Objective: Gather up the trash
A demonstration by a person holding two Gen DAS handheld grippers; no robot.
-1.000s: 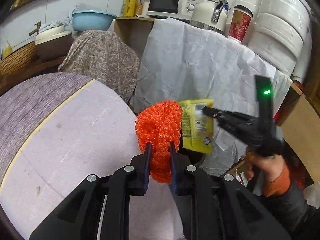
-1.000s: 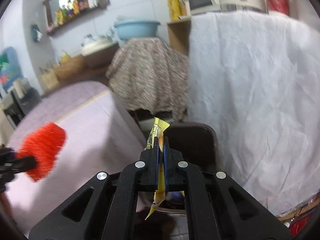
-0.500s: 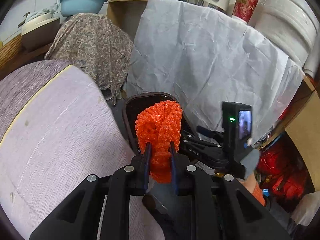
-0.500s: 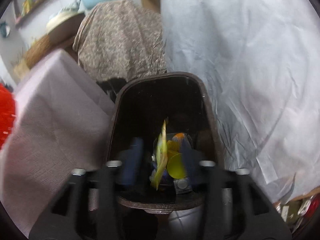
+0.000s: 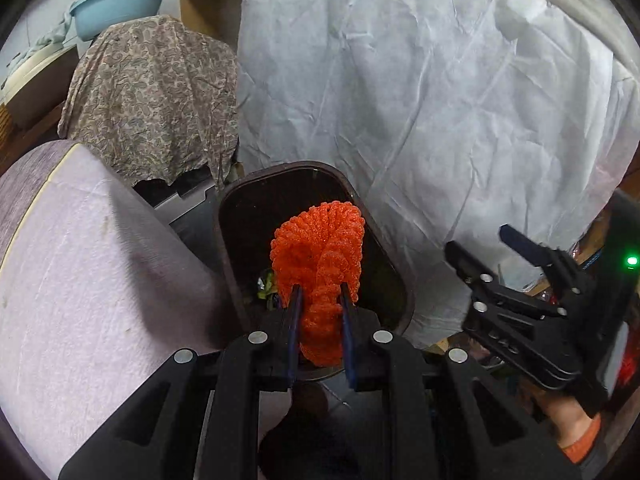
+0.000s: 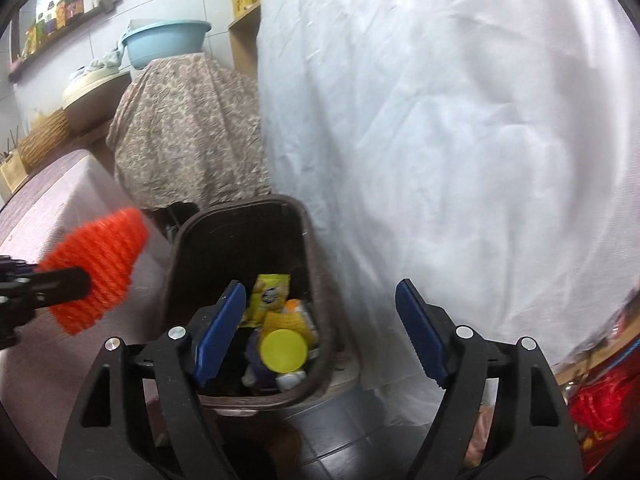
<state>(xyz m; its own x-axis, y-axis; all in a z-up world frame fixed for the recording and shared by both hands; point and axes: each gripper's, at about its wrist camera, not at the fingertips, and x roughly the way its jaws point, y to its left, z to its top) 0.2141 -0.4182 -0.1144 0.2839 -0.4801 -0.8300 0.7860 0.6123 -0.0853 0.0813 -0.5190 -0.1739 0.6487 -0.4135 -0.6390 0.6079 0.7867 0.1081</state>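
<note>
My left gripper (image 5: 319, 294) is shut on an orange foam fruit net (image 5: 320, 264) and holds it over the open dark brown trash bin (image 5: 236, 216). The net also shows at the left of the right wrist view (image 6: 96, 268). My right gripper (image 6: 320, 312) is open and empty just above the bin (image 6: 224, 216); it also shows in the left wrist view (image 5: 486, 250). Inside the bin lie a yellow snack packet (image 6: 269, 290), a yellow lid (image 6: 283, 351) and other scraps.
A table with a pale purple cloth (image 5: 80, 272) stands left of the bin. A white crumpled sheet (image 5: 420, 100) hangs behind and right of it. A patterned cloth (image 5: 152, 96) covers a stand behind. Red bags (image 6: 600, 404) lie low right.
My right gripper opened and let the yellow packet fall into the bin, then drew back to the right. My left gripper carried the orange net from over the table to above the bin.
</note>
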